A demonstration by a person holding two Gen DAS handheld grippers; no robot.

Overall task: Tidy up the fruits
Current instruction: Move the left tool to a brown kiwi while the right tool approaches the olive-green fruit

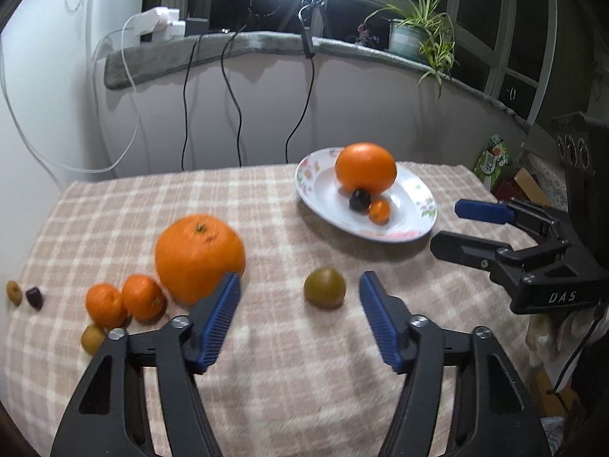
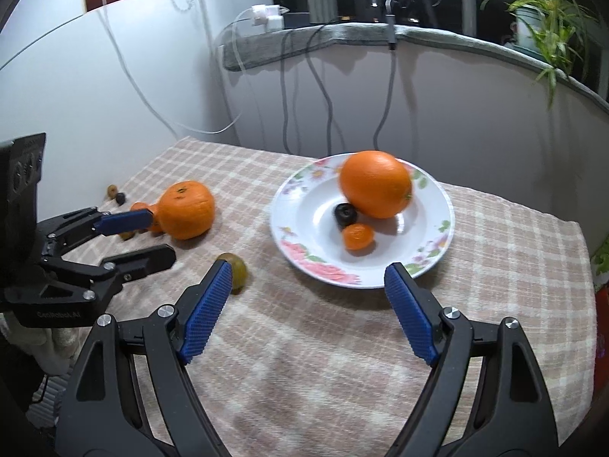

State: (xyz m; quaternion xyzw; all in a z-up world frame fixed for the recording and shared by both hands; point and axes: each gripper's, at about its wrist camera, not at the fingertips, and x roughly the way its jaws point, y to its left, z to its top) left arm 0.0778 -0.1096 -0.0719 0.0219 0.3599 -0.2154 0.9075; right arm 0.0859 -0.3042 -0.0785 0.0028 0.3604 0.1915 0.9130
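Black claw [image 1: 298,282], blue ribbed pads [image 1: 219,323], silver screws

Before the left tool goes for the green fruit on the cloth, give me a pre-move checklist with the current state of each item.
1. Left tool open, nothing held: ok.
2. Green fruit sits apart from the other fruit, between the pads' line: ok.
3. Big orange close by the left pad; contact: cannot tell.
4. Plate has bare room for more fruit: ok.
5. Right tool open, clear of the green fruit: ok.
6. Picture sharp enough to judge alignment: not ok, blurred.
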